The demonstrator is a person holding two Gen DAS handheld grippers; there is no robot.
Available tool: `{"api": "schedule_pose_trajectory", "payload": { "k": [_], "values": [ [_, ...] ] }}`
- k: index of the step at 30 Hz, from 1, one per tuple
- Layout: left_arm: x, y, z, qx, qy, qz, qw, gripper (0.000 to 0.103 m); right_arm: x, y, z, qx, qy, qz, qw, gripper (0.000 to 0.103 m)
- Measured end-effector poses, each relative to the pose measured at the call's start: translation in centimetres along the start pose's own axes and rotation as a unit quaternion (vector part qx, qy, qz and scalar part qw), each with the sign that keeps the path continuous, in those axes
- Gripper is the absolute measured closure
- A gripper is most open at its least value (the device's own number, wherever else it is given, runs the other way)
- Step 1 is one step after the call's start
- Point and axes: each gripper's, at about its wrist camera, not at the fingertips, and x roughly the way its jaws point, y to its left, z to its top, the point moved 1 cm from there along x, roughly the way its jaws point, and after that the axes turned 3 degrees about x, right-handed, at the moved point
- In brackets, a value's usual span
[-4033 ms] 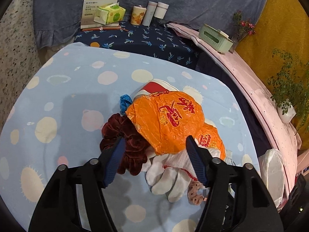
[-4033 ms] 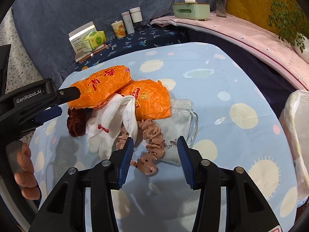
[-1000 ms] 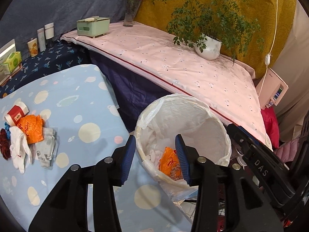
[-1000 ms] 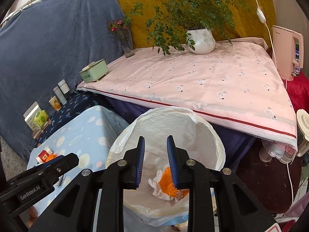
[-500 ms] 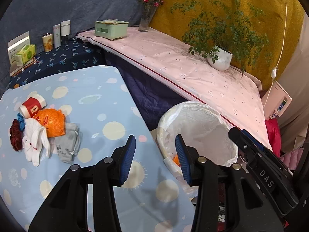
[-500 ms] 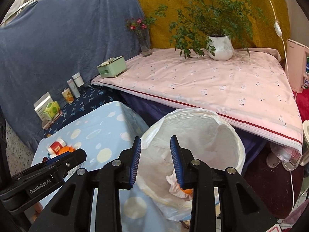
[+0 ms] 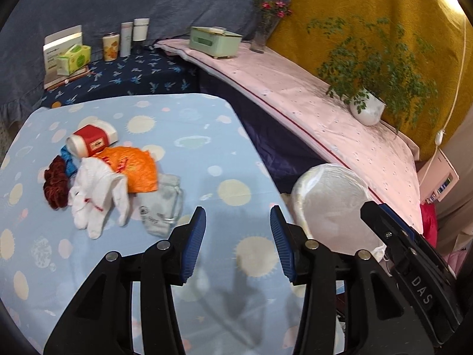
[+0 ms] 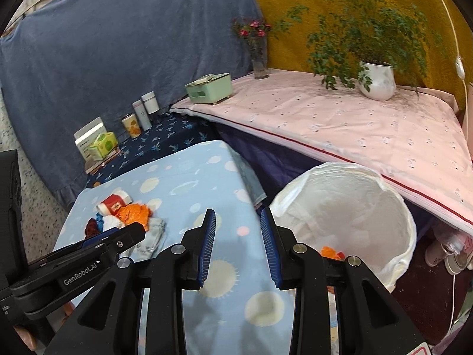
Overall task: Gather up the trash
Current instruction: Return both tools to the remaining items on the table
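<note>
Orange crinkled plastic marks what is left of the trash: in the left wrist view an orange bag (image 7: 134, 169) lies in a small heap on the pale blue, dotted surface (image 7: 207, 124), touching a red and white cup (image 7: 88, 142) tipped on its side, a limp white glove (image 7: 97, 195), a dark red velvety scrunchie (image 7: 55, 182), a scrap of blue (image 7: 68, 162) and a flat grey pouch (image 7: 161, 204). The left gripper (image 7: 238, 236) hangs above bare cloth, well apart from the heap, its ribbed blue fingers (image 7: 193, 242) spread wide and holding nothing. Off the surface's right edge stands a bin (image 7: 331, 201) lined with thin white film, and the right tool's black arm crosses in front of it. By the look of it, the step in hand is the reach for the next piece, and the next move calls for lowering onto the heap and pinching only the bag or cup, since soft cloth things overlap them and could snag. In the right wrist view the right gripper (image 8: 238, 245) is likewise parted and empty, poised between surface and bin. The bin's round rim (image 8: 411, 230) gapes, and a bit of orange waste (image 8: 331, 253) shows at the bottom, so some trash seems already collected. The heap sits far left, partly behind the left gripper's arm.
</note>
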Motion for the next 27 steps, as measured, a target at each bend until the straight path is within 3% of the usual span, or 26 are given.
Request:
{"api": "schedule_pose_trajectory", "payload": {
  "k": [10, 14, 27],
  "values": [
    [-0.8, 6.7, -0.5, -0.049, -0.001, 0.033, 0.9982, 0.059, 1.5, 5.4, -1.4, -0.028, 0.020, 0.024, 0.999, 0.066],
    [-1.2, 10.2, -1.2, -0.075, 0.000, 0.054, 0.9958, 0.048, 2.4, 7.4, -2.1, -0.037, 0.028, 0.035, 0.998, 0.055],
    [-1.1, 21.6, -2.4, -0.144, 0.014, 0.115, 0.9828, 0.042, 8.1, 14.5, -5.2, -0.067, 0.087, 0.070, 0.992, 0.046]
  ]
}}
